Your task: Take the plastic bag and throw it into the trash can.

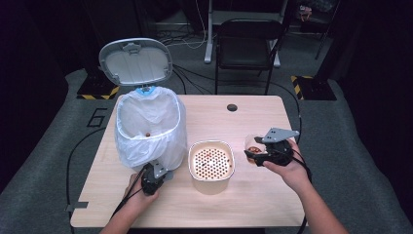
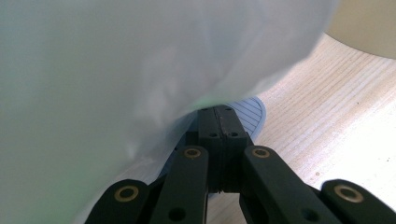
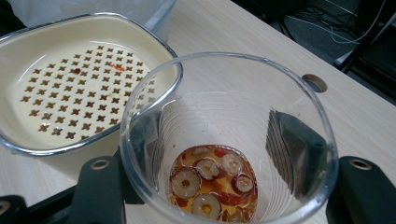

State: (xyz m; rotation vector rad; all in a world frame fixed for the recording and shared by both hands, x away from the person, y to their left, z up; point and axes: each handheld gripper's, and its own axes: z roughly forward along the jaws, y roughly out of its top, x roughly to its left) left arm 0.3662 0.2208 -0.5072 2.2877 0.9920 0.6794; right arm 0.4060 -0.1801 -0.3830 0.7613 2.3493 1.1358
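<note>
White plastic liner (image 1: 146, 129) drapes over a pedal bin (image 1: 130, 105) at the left of the wooden table (image 1: 253, 195), its grey lid (image 1: 135, 61) standing open and a small dark item lying inside the bag. At the bin's near foot, the left gripper (image 1: 157, 171) sits low, held in the person's left hand (image 1: 141, 195); in the left gripper view its jaws are pressed together with no gap, tips against the grey ribbed pedal (image 2: 252, 112) under the overhanging liner, and nothing is visibly clamped between them. Just right of the bin stands a cream strainer pot (image 1: 211, 165) with a perforated insert carrying a few reddish specks. Further right, the right gripper (image 1: 260, 153), in the person's right hand (image 1: 287, 168), clamps a clear glass cup (image 1: 253, 144) by its wall, one jaw on each side. In the right gripper view the cup (image 3: 229, 140) holds sliced red dates (image 3: 212, 184) in a little amber liquid at the bottom, with the strainer pot (image 3: 84, 84) close beside its rim. A round cable hole (image 1: 232, 107) sits near the table's far edge, and a black chair (image 1: 246, 46) stands beyond on the grey floor.
</note>
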